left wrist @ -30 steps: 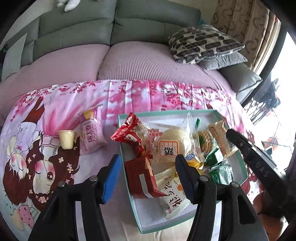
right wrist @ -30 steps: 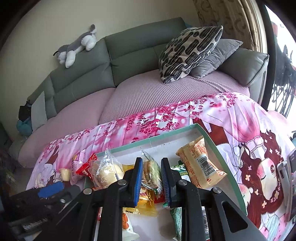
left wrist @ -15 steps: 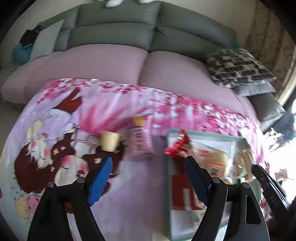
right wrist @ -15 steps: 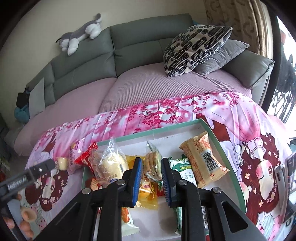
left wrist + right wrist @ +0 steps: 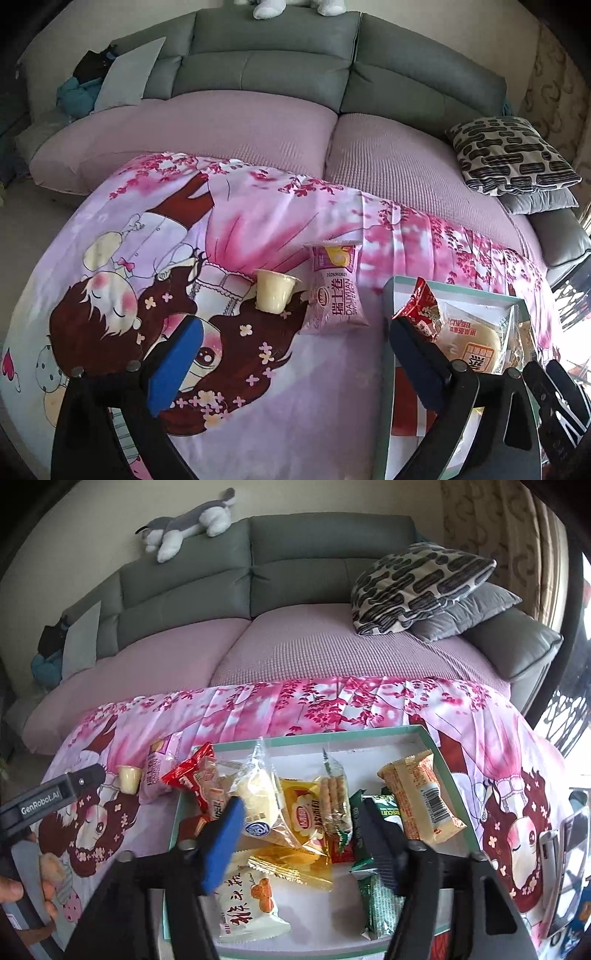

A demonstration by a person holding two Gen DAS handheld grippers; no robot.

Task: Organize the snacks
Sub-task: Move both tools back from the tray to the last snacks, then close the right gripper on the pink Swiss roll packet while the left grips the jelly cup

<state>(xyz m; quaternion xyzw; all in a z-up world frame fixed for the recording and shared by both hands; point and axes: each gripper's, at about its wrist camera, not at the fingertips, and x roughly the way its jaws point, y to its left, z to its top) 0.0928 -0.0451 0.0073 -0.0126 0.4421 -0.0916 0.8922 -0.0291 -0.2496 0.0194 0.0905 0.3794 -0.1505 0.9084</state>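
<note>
A teal-rimmed white tray (image 5: 413,732) holds several wrapped snacks: a red packet (image 5: 192,771), a clear-bagged bun (image 5: 258,797), a yellow packet (image 5: 303,812), biscuits (image 5: 334,797), green packets (image 5: 380,897) and an orange-tan packet (image 5: 421,801). Left of the tray on the pink cartoon cloth lie a pink snack packet (image 5: 336,291) and a small yellow pudding cup (image 5: 274,291). My left gripper (image 5: 291,354) is open and empty, just short of the cup and pink packet. My right gripper (image 5: 301,830) is open and empty above the tray's middle.
A grey sofa with a purple seat cover (image 5: 229,125) stands behind the table. Patterned and grey pillows (image 5: 421,587) lie at its right end, and a plush dog (image 5: 188,520) lies on the backrest. The tray's left rim (image 5: 388,291) is beside my left gripper's right finger.
My left gripper swung left from over the tray to face the cup and pink packet. My right gripper opened wide from nearly shut, over the tray.
</note>
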